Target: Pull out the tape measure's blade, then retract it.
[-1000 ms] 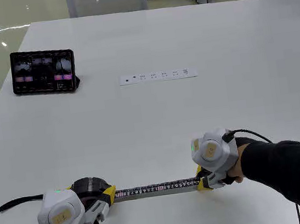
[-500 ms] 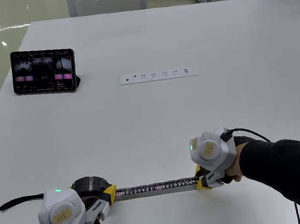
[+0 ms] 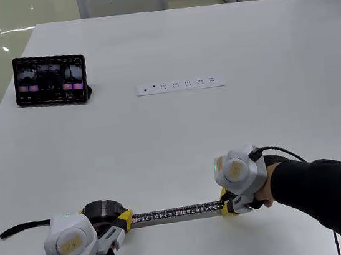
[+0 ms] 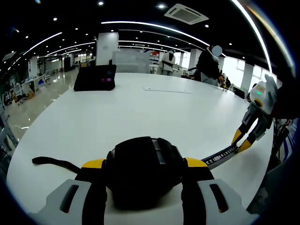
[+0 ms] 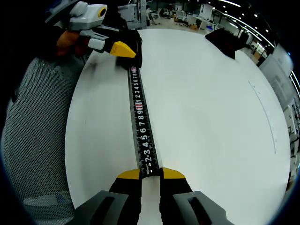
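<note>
We hold the tape measure's case (image 3: 101, 211) clamped in the left gripper (image 4: 145, 164), while the right gripper (image 5: 145, 174) pinches the tip of the blade (image 5: 139, 117), which stretches straight rightward from the case, so retraction likely runs back toward it.

So on my feed the tape measure (image 3: 105, 211) is a chunky, rounded black case with yellow trim. It's resting on the worktop (image 3: 179, 145) in the lower left of the head view, clamped between the jaws of my left tool (image 4: 145, 163). The blade (image 3: 177, 213) is pulled out part way and runs straight to the right along the bottom of the frame. It's lying on the surface with the printed numbers facing up, and there's a red mark among them. The far end is pinched in my right tool (image 5: 151, 174). A black strap (image 3: 20, 229) trails off the case to the left, lying loose.
</note>
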`<act>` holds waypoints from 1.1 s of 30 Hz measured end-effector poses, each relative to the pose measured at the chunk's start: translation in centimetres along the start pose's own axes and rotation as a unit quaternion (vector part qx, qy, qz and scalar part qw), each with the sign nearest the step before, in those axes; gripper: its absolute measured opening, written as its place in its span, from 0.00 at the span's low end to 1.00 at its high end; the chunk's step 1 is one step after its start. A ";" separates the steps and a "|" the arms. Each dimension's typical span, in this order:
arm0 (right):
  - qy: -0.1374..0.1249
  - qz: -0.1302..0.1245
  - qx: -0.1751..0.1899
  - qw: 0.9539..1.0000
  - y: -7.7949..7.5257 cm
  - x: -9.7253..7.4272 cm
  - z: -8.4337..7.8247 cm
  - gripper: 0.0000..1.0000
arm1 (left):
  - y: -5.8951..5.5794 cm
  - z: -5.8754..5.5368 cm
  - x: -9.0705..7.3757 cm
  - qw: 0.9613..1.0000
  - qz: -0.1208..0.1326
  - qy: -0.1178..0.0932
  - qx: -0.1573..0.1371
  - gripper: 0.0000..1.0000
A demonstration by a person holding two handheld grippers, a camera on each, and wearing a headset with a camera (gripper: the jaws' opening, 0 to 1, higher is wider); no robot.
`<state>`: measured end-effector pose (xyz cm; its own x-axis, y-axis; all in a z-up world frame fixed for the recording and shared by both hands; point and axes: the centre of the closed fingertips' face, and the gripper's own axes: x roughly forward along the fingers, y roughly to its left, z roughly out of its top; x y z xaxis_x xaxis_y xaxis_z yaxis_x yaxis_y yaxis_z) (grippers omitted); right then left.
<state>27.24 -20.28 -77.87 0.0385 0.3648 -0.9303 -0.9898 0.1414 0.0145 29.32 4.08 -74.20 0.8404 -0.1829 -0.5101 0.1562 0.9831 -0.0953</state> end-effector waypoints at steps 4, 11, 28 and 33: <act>0.001 0.001 0.000 1.000 0.0 0.0 0.1 0.10 | 0.0 0.0 0.0 1.000 0.000 0.000 0.000 0.60; -0.001 0.001 0.003 1.000 0.1 0.2 0.3 0.10 | 0.0 0.0 0.0 1.000 0.000 0.000 0.000 0.60; 0.003 0.000 0.003 1.000 0.1 0.3 0.8 0.10 | 0.0 -0.1 0.0 1.000 -0.001 0.000 -0.001 0.60; 0.005 0.000 0.002 1.000 0.2 0.4 1.0 0.10 | 0.0 -0.1 0.0 1.000 -0.001 0.000 -0.001 0.60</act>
<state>27.24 -19.19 -77.88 0.0366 0.3560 -0.9338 -0.9893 0.1450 0.0165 29.29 4.05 -74.25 0.8403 -0.1850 -0.5096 0.1573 0.9827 -0.0974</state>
